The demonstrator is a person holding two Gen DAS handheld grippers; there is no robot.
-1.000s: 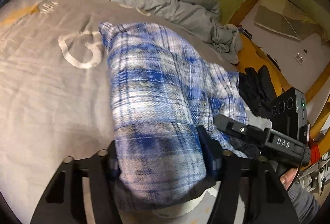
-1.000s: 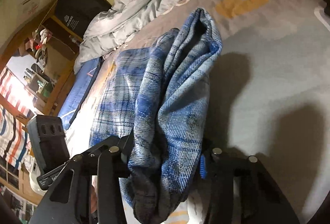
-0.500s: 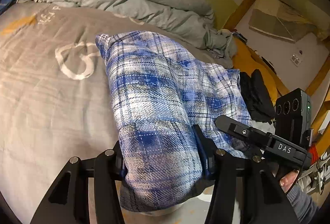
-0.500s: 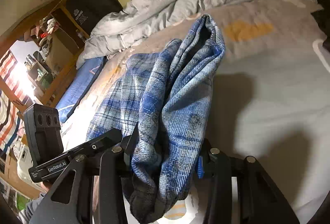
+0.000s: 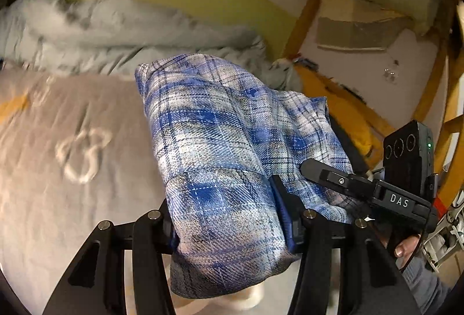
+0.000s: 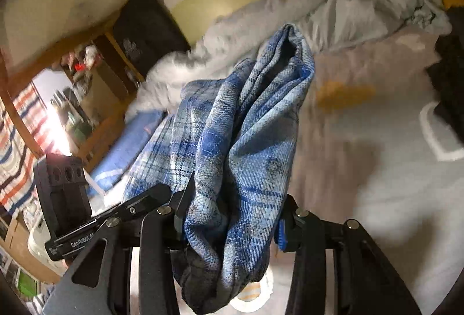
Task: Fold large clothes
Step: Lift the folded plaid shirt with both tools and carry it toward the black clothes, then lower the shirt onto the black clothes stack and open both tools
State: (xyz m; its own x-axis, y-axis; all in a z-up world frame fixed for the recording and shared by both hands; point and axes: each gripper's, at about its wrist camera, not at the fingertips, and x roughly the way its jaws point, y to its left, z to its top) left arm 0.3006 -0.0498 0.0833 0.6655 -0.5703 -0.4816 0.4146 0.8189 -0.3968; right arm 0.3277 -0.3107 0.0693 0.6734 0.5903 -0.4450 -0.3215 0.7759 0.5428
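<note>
A blue and white plaid flannel garment [image 5: 220, 141] hangs folded between both grippers, lifted above the grey bed sheet [image 5: 58, 170]. My left gripper [image 5: 229, 216] is shut on one bunched end of it. My right gripper [image 6: 232, 213] is shut on the other end [image 6: 246, 146], which droops below its fingers. The right gripper also shows at the right of the left wrist view [image 5: 362, 187], and the left gripper shows at the left of the right wrist view [image 6: 95, 222]. The far end of the garment is raised off the sheet.
A crumpled pale grey duvet [image 5: 116, 33] lies along the back of the bed against a yellow-green wall. Dark clothing [image 6: 446, 88] sits on the sheet at the right. Wooden bed frame rails [image 5: 348, 106] and a black bag [image 6: 145, 30] border the bed.
Both grippers have lifted the plaid garment up off the sheet, and the views have tilted upward toward the wall. The grips have not changed.
</note>
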